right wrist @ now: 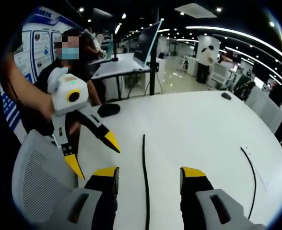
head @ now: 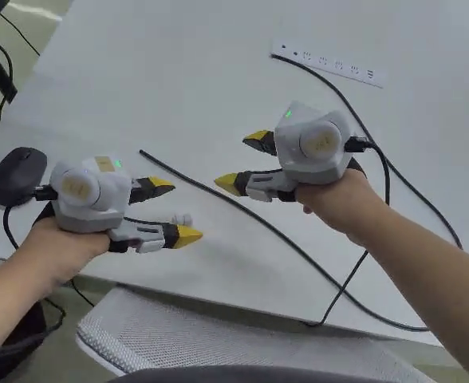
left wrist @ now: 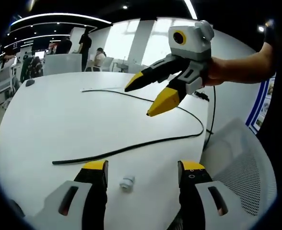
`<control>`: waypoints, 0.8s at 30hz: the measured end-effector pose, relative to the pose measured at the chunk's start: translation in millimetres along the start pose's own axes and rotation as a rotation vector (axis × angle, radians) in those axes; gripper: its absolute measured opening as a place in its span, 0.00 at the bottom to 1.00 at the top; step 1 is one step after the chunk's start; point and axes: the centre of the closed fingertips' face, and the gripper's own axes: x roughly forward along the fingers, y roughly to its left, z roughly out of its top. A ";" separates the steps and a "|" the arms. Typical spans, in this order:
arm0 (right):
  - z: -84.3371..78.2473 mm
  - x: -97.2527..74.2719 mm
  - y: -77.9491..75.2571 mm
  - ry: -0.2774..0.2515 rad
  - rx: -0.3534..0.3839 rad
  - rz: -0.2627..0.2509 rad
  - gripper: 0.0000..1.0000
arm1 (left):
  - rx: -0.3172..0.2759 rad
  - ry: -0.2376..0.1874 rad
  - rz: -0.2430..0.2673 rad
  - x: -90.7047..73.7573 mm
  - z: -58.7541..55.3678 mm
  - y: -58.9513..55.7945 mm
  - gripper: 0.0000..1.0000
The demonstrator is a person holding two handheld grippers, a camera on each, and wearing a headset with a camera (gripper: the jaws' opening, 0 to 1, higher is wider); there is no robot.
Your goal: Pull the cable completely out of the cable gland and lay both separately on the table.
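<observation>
Head view, and both grippers are over the white table [head: 179, 72], each held in a hand. The left gripper [head: 175, 210] has its jaws wide apart with nothing clamped. The little white gland [head: 181, 219] shows between its yellow tips, touching neither. Across from it, the right gripper [head: 240, 159] is spread open too and empty, its tips pointing toward the left one.

The black cable [head: 188, 176] lies flat on the table. One free end sits up beyond the left gripper, and the line runs diagonally under the right gripper toward the near edge. Cable and gland are apart, with bare table between them.

Left gripper view: the gland [left wrist: 127, 182] lies on the table in the gap between the left gripper's [left wrist: 144, 167] parted jaws. The cable [left wrist: 131, 147] lies just beyond, sweeping across in a long curve. The right gripper [left wrist: 140, 100] hangs above it, open.

Right gripper view: the cable [right wrist: 144, 167] runs straight up the middle between the right gripper's [right wrist: 149, 172] open jaws, clear of both. The left gripper [right wrist: 97, 159] comes in from the left, splayed.

Off to the side, a dark mouse [head: 19, 171] sits by the left hand, a power strip [head: 326, 64] lies at the far side, and a mesh chair [head: 218, 343] is tucked at the near edge.
</observation>
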 end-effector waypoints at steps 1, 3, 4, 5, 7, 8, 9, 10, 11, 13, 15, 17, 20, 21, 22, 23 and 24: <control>0.0 -5.5 -1.1 -0.011 0.002 -0.009 0.52 | 0.001 0.001 -0.001 -1.8 2.0 -1.7 0.60; -1.8 -17.6 -4.8 -0.039 0.028 -0.024 0.54 | 0.011 0.003 0.002 -6.2 6.7 -4.4 0.61; -3.4 -22.4 -6.1 -0.050 0.049 -0.029 0.55 | 0.009 0.001 0.004 -8.4 9.3 -5.1 0.62; -4.9 -29.3 -5.7 -0.070 0.083 -0.031 0.57 | 0.003 -0.015 0.005 -11.0 14.3 -6.0 0.62; -7.3 -39.5 -5.8 -0.098 0.106 -0.042 0.60 | -0.017 -0.035 0.005 -15.4 22.1 -7.8 0.65; -10.6 -46.8 -4.5 -0.109 0.127 -0.048 0.61 | -0.019 -0.039 0.006 -17.1 24.4 -8.6 0.66; -13.8 -51.5 -3.6 -0.113 0.140 -0.050 0.62 | -0.015 -0.041 0.007 -19.3 26.9 -10.2 0.67; -17.5 -58.4 -2.8 -0.124 0.151 -0.062 0.64 | -0.013 -0.040 0.009 -20.6 28.1 -10.7 0.67; -19.9 -62.7 -2.6 -0.137 0.159 -0.072 0.66 | -0.010 -0.037 0.013 -22.9 29.2 -10.9 0.68; -27.5 -71.9 1.1 -0.152 0.193 -0.077 0.68 | -0.013 -0.036 0.016 -24.0 28.2 -8.3 0.68; -36.5 -80.2 3.3 -0.153 0.216 -0.091 0.70 | -0.016 -0.044 0.017 -27.3 32.4 -9.9 0.69; -43.3 -88.7 4.3 -0.162 0.249 -0.107 0.71 | -0.019 -0.045 0.018 -30.1 33.3 -10.4 0.71; -50.7 -99.7 5.6 -0.180 0.285 -0.129 0.72 | -0.020 -0.046 0.028 -34.9 34.7 -10.8 0.75; -52.7 -102.6 6.2 -0.184 0.292 -0.135 0.73 | -0.019 -0.049 0.031 -36.8 35.4 -10.8 0.76; -54.6 -105.0 7.5 -0.185 0.298 -0.138 0.74 | -0.020 -0.050 0.032 -37.9 35.7 -10.7 0.77; -57.8 -108.2 8.7 -0.189 0.308 -0.142 0.74 | -0.021 -0.051 0.036 -39.9 35.5 -10.8 0.78; -59.8 -110.4 9.4 -0.193 0.315 -0.148 0.75 | -0.025 -0.048 0.042 -40.8 34.4 -9.5 0.79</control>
